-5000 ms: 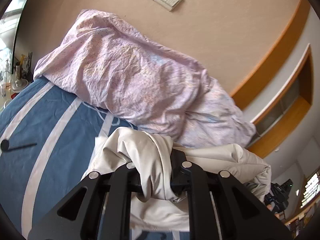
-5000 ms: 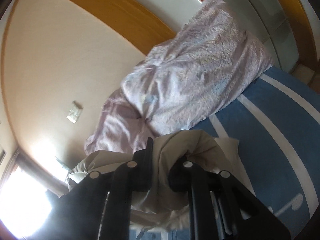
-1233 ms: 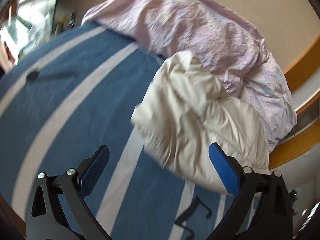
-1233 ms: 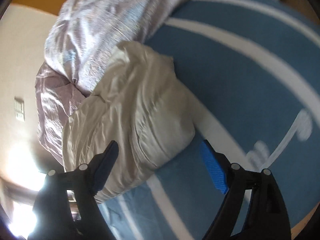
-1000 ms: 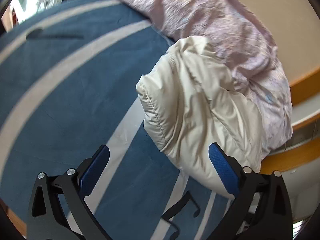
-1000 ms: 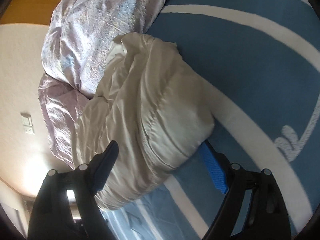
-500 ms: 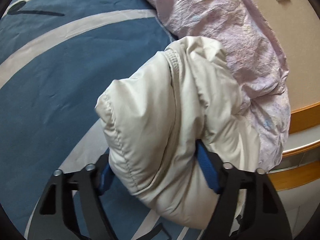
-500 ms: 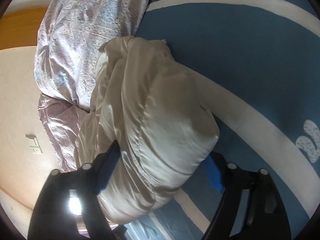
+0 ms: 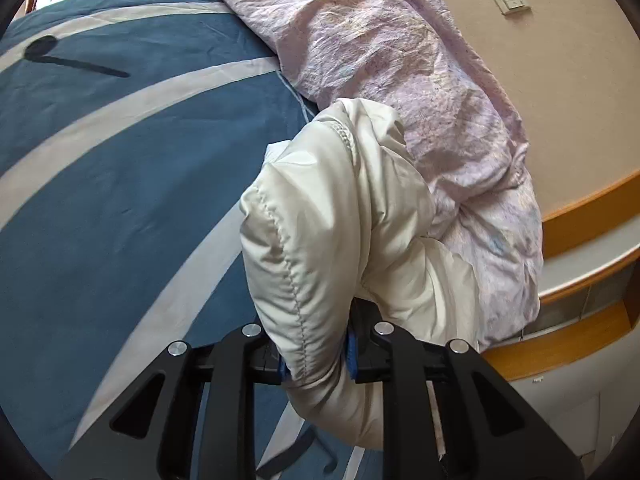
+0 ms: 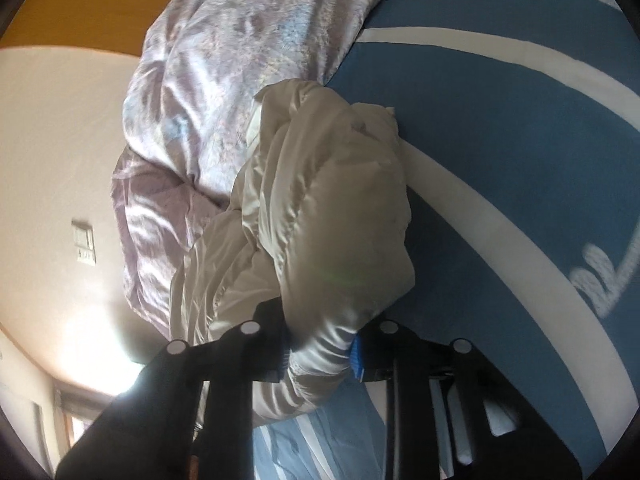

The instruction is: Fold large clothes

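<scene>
Your left gripper is closing its jaws on a puffy edge of the cream jacket, blue pads pressing in from both sides. Your right gripper is closing likewise on another bunched edge of it. The jacket lies heaped on the blue striped bedspread, reaching straight ahead from both grippers and touching the crumpled lilac duvet behind.

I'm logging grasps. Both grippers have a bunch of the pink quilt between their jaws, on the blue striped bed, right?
Not the quilt. Both wrist views show the left gripper and right gripper closing on the cream puffer jacket. The pink quilt lies ungripped behind it on the blue striped bed.
</scene>
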A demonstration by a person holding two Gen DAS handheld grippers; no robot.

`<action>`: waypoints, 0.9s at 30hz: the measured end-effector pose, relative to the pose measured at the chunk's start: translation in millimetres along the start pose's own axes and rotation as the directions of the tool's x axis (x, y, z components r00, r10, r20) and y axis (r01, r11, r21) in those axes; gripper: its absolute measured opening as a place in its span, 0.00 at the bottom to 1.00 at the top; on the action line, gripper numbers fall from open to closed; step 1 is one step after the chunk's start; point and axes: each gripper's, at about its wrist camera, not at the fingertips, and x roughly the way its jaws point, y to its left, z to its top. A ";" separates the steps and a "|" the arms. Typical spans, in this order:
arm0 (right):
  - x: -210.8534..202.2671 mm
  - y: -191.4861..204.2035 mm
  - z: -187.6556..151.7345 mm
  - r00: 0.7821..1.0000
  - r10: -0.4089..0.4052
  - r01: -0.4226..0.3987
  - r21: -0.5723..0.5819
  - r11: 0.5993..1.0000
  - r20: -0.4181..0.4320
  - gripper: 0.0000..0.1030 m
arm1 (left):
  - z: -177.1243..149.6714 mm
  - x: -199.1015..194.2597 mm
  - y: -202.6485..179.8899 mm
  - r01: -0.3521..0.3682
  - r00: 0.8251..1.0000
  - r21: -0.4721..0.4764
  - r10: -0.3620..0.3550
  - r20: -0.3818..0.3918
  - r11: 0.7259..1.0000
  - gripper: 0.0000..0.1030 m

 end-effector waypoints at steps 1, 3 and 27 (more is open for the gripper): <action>-4.4 -0.8 -3.8 1.000 -0.003 0.003 -0.012 1.000 -0.010 0.22 | -2.3 -5.8 2.1 -0.001 1.000 0.004 0.001 -0.006 1.000 0.19; -15.6 -3.3 -13.9 0.999 -0.013 0.011 -0.046 0.999 -0.035 0.22 | -8.6 -22.5 9.6 -0.008 1.000 0.018 0.008 -0.023 1.000 0.19; -61.6 114.9 -126.8 0.899 -0.187 0.424 -0.684 0.594 0.396 0.64 | -43.7 -64.6 37.3 -0.201 0.977 0.130 0.190 0.093 0.971 0.61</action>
